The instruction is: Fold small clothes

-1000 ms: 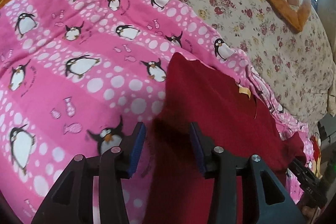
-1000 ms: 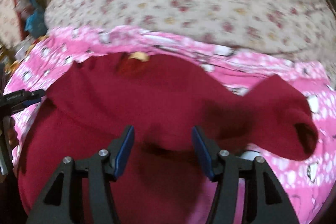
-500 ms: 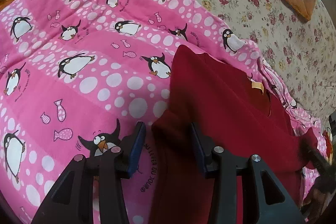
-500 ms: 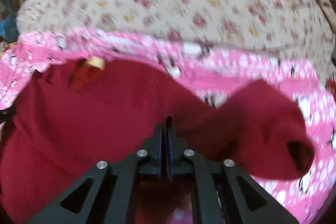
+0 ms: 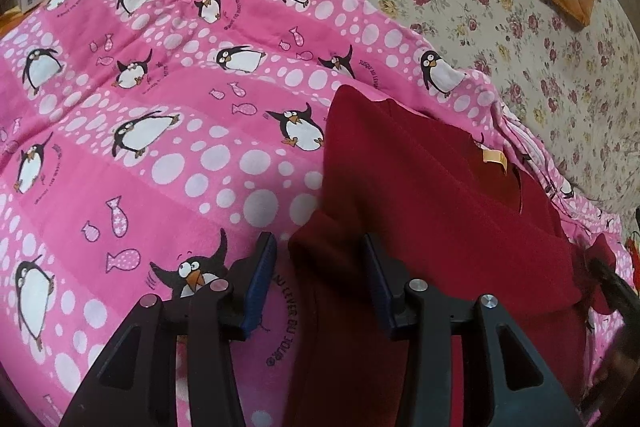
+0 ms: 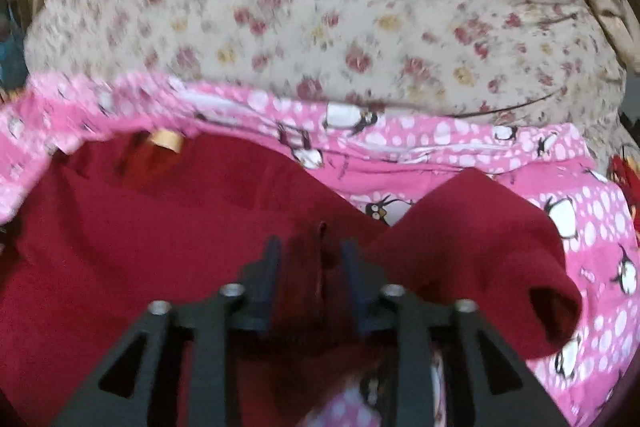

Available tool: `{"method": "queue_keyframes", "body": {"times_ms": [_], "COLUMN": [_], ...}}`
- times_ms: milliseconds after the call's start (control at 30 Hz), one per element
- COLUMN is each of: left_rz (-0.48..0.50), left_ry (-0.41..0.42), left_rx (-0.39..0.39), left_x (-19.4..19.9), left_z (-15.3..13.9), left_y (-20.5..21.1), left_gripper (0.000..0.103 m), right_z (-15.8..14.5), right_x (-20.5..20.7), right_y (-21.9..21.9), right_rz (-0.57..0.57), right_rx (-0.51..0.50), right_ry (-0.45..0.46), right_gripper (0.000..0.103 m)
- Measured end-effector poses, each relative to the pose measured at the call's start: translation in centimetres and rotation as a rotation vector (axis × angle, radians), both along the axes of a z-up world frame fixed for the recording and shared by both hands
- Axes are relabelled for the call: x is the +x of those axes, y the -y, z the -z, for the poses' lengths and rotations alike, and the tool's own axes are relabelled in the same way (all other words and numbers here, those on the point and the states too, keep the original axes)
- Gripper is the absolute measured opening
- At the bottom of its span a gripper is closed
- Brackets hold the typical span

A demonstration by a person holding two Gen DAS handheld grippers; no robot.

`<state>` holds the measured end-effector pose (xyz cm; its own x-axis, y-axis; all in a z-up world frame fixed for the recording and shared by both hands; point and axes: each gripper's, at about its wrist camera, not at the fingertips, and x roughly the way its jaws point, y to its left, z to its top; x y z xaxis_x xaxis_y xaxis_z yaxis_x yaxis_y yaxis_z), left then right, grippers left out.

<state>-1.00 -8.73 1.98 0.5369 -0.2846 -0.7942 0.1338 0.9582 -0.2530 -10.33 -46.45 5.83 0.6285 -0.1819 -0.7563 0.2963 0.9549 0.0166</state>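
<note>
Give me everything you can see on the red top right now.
The red top is a dark red, soft knit garment lying mostly flat on the pink penguin blanket, neckline away from the cameras, with a yellowish neck label. One sleeve spreads sideways, its cuff open. The left gripper straddles a folded edge, jaws open; the right gripper sits over a raised pleat, jaws apart.

The right tool (image 6: 308, 255) hangs over a dark red garment (image 6: 140, 247), its two fingers (image 6: 269, 267) parted with a raised ridge of the red cloth standing between them; the blur hides whether the pads touch it. To the right of the tool the garment's sleeve (image 6: 480, 251) lies on a pink penguin blanket (image 6: 440, 147), its cuff opening facing right. A yellow label (image 6: 166, 139) sits at the garment's far edge, and beyond the blanket lies a floral bedcover (image 6: 340, 7).
</note>
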Motion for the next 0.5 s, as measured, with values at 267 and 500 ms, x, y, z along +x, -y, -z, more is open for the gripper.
{"method": "queue_keyframes", "body": {"times_ms": [267,500], "left_rz": [0.032,0.135], "left_ry": [0.063,0.011], "left_rx": [0.015,-0.055], "left_x": [-1.5,-2.4], "left_z": [-1.8,-2.3], "left_y": [0.6,2.1], "left_gripper": [0.024,0.024], "right_z": [2.4,-0.5], "right_x": [-1.2,-5.3], "right_y": [-2.9,-1.2], "right_rz": [-0.093,-0.042], "right_rx": [0.125,0.117], "right_ry": [-0.067,-0.004], "right_gripper": [0.038,0.054]}}
